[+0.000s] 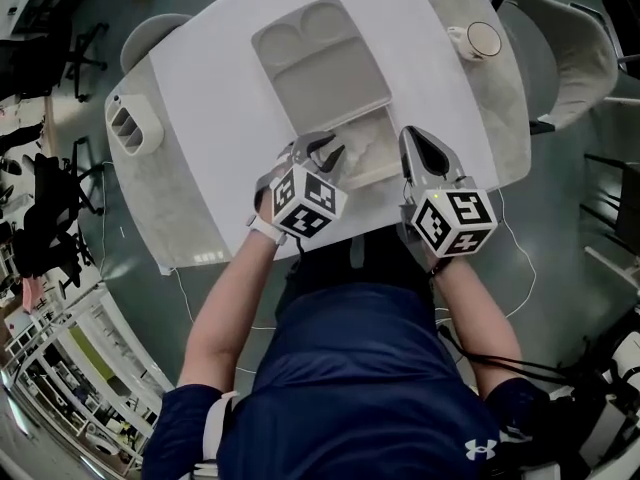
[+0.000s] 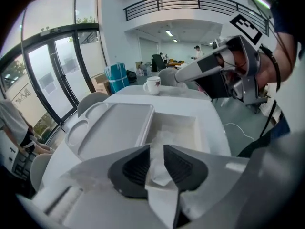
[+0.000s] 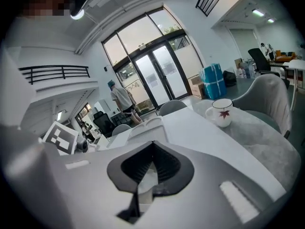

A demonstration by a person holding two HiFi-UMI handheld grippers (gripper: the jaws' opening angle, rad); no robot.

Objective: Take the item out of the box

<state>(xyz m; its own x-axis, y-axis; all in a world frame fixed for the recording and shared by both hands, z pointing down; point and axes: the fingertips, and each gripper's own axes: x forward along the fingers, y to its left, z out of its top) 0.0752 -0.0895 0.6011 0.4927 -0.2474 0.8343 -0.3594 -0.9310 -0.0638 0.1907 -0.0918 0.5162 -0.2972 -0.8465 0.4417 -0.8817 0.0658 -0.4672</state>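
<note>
Just ahead of the left gripper, whose jaws stand narrowly apart, the crumpled white item lies in the open box, the right gripper closed alongside; seemingly the reach, next needing a firm pinch and lift.

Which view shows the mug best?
The right gripper view: the mug is close, side-on, its red leaf mark plain. The left gripper view shows it small and far; the head view only from above.
</note>
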